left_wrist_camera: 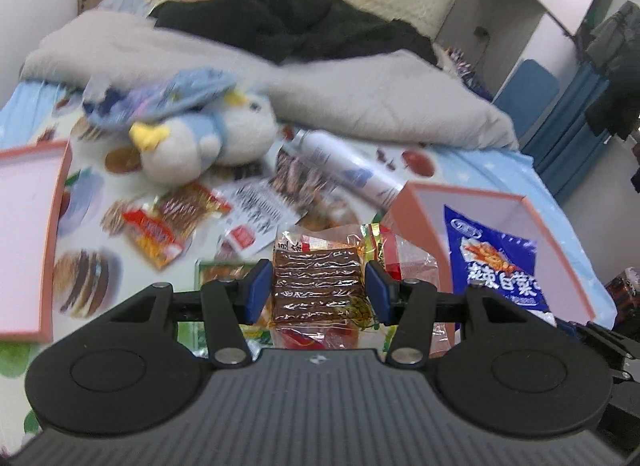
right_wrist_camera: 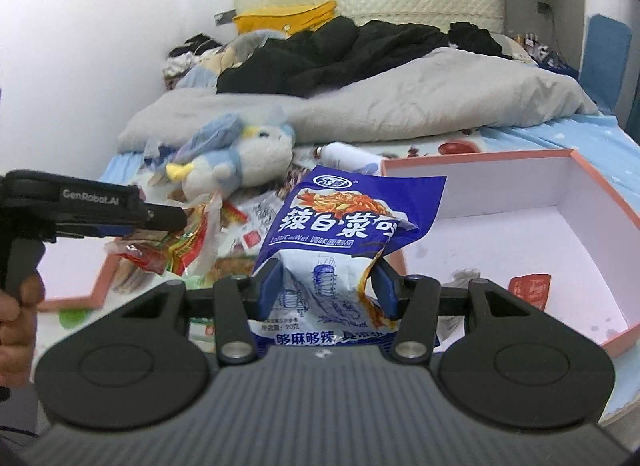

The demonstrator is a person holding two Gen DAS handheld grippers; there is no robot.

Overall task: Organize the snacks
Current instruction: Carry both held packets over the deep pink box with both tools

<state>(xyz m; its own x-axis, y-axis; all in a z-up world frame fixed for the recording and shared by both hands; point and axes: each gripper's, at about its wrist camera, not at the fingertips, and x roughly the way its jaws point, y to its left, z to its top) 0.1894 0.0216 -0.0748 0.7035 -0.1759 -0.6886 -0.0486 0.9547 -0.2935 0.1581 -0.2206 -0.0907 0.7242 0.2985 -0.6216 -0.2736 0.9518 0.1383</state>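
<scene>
Both jaws are clamped on packets: my right gripper (right_wrist_camera: 328, 286) pinches the blue spicy-cabbage snack bag (right_wrist_camera: 340, 234) beside the pink-rimmed box (right_wrist_camera: 600, 201); my left gripper (left_wrist_camera: 318, 290) holds a clear packet of brown strips (left_wrist_camera: 316, 286). I judge the sorting barely begun; that box holds only one red sachet (right_wrist_camera: 530, 290), and several packets (left_wrist_camera: 160, 229) lie loose on the bedsheet (left_wrist_camera: 500, 169).

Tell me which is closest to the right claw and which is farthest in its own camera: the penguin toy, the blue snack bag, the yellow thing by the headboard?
1. Blue snack bag, pinched in the right claw.
2. Penguin toy, ahead, left.
3. Yellow thing, far back by the headboard.
</scene>
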